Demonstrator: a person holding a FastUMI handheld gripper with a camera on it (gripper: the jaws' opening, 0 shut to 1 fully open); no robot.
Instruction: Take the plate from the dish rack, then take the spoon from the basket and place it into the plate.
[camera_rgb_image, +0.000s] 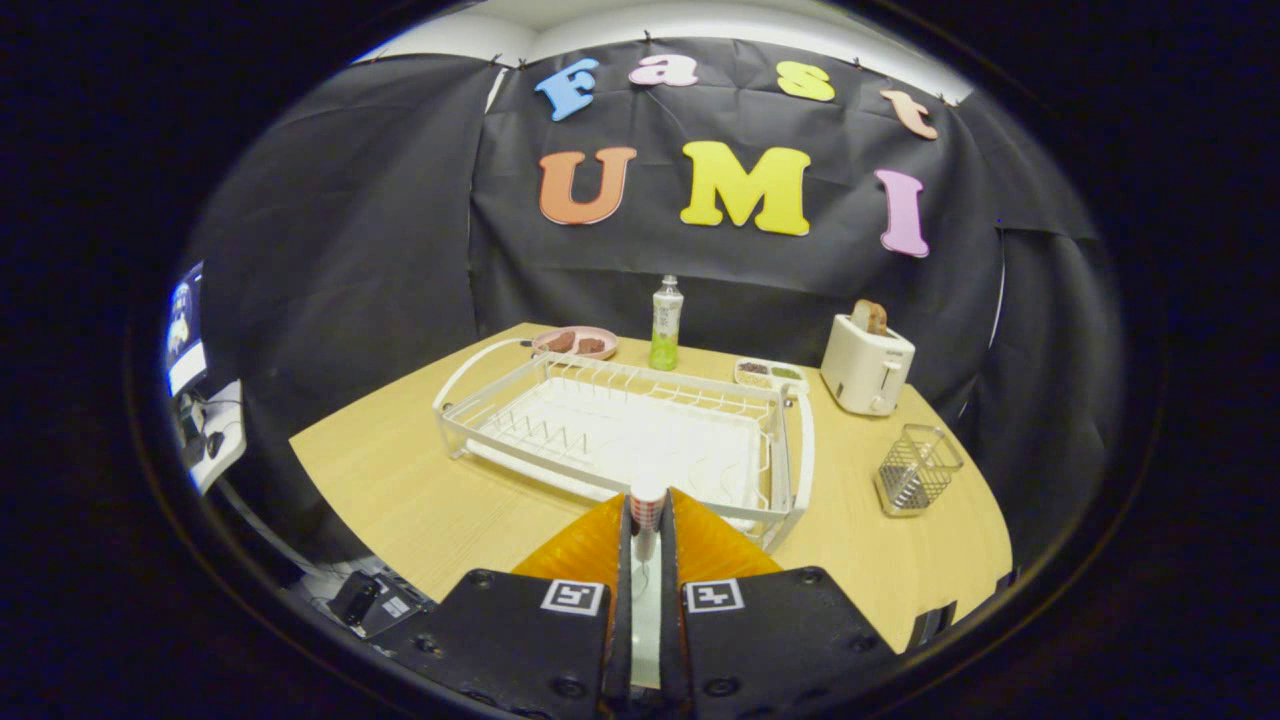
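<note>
Gripper (646, 520) fingers nearly closed, pinching a thin edge, likely the plate (647, 500), seen edge-on: stiff, smooth, slippery, breakable, best held by the rim. Beyond, dish rack (620, 425) stands empty. Farther right, wire basket (915, 468); spoon not discernible.

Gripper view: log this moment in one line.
gripper | jaws shut on spoon | dish rack just ahead | basket beyond

Evenly lit from overhead, bright on the wooden table (420, 490), dim toward the cloth wall at nine o'clock; strong fisheye bending at edges; sharp centrally.
</note>
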